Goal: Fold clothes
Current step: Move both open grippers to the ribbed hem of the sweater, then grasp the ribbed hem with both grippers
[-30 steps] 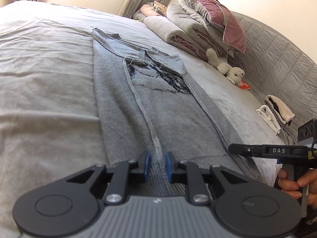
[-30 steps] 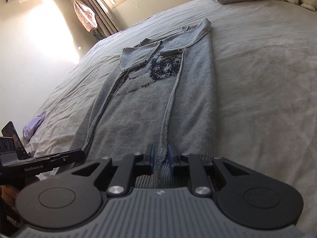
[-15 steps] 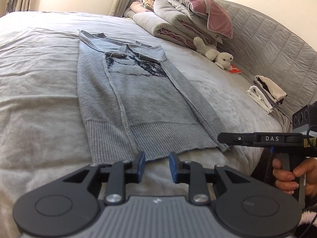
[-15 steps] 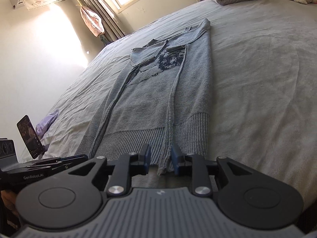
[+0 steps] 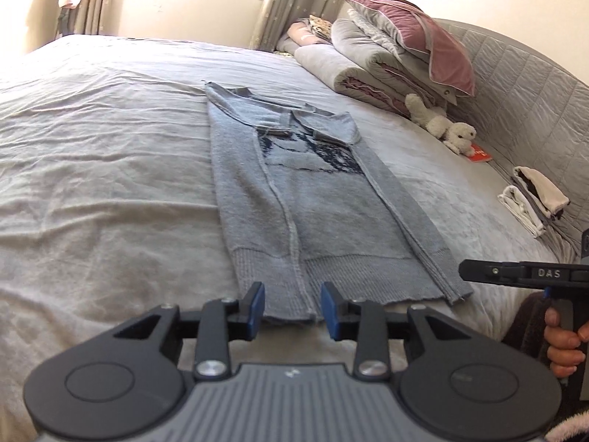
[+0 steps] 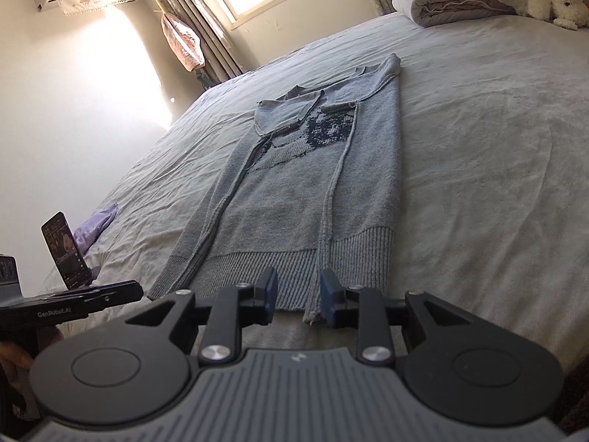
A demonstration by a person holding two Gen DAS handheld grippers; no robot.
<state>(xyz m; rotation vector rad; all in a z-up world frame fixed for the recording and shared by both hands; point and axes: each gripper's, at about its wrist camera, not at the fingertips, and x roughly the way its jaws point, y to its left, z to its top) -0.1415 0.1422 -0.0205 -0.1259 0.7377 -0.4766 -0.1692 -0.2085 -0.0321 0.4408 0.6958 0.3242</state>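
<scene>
Lying flat on the bed (image 5: 92,184), the grey sweater (image 5: 313,213) now runs 6 to 12 o'clock as a long narrow panel, both sleeves folded in lengthwise over the body, ribbed hem nearest the cameras. Change over the last second: both tongs were pinched on the hem end of a folded-in sleeve, now both have let go and backed off toward 6. Left tongs (image 5: 292,309) are spread, nothing between them, straddling the sleeve cuff at the hem; right tongs (image 6: 296,294) likewise spread and empty at the other cuff. My read: the lengthwise fold is set and smoothed; a crosswise hem-to-collar fold looks like what remains. Pillows, folded quilts (image 5: 371,62) and a plush toy (image 5: 445,125) sit at 1–2 o'clock, well apart.
</scene>
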